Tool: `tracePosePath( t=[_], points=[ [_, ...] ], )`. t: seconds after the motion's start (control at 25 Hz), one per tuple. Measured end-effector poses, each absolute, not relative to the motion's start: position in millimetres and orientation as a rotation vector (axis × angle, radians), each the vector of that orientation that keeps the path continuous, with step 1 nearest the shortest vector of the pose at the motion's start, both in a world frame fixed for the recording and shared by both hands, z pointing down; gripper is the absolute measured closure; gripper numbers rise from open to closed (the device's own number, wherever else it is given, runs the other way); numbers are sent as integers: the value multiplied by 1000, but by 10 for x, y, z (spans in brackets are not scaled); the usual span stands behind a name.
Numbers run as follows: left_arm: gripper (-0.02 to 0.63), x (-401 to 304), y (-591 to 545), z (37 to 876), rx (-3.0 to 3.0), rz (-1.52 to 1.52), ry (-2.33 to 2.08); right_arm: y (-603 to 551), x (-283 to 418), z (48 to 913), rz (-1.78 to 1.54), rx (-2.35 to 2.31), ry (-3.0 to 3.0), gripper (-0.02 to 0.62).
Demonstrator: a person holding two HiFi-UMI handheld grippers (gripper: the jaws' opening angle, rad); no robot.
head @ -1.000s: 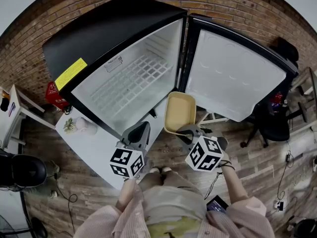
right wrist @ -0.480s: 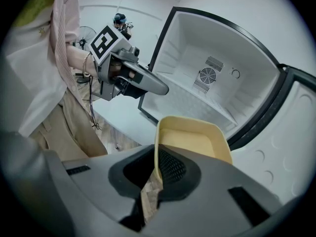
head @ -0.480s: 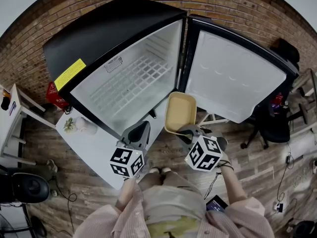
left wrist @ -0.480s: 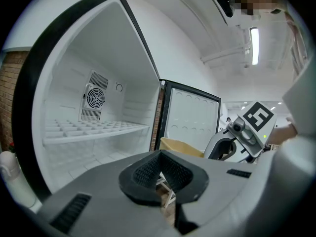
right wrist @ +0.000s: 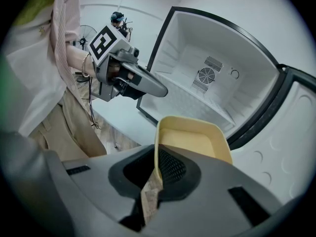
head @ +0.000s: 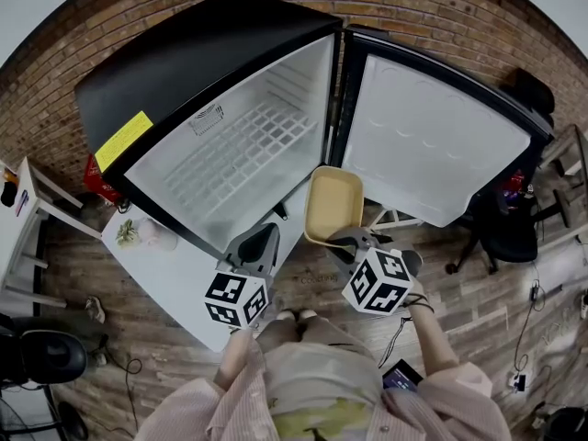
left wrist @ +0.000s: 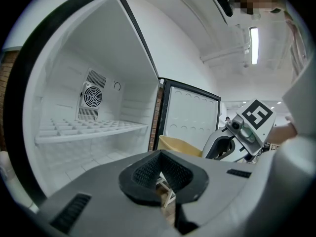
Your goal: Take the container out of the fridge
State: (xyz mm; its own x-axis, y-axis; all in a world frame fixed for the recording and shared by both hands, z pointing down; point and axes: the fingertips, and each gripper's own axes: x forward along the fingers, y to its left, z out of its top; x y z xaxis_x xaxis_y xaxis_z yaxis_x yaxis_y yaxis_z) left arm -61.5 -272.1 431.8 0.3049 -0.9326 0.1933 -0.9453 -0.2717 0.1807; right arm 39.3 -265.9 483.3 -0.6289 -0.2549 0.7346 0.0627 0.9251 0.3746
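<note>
The pale yellow container [head: 333, 205] hangs outside the fridge, in front of its lower edge and beside the open door. My right gripper [head: 352, 240] is shut on the container's near rim; in the right gripper view the rim [right wrist: 157, 147] stands edge-on between the dark pads of the gripper [right wrist: 156, 174]. My left gripper [head: 258, 246] is to the container's left, apart from it, shut with nothing in it. The left gripper view shows its own jaws [left wrist: 162, 180] together, the container [left wrist: 180, 146] and the right gripper [left wrist: 223, 147] to the right.
The black fridge [head: 197, 58] has a white inside with one wire shelf [head: 234, 154] and nothing on it. Its door [head: 432, 145] swings out to the right. A white table [head: 188, 278] with small items [head: 147, 233] stands at the lower left, and black chairs [head: 513, 232] stand at the sides.
Both grippers and the container have stayed almost still. The black chair at the lower left has slid down and leftward in the head view.
</note>
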Motion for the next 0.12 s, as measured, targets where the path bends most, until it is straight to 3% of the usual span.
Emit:
tracePosePath(
  t=[0.12],
  points=[
    [615,-605,-2735,4333,2311,69,-1710,-2672,404,4840,-464,134,-2206,575]
  ],
)
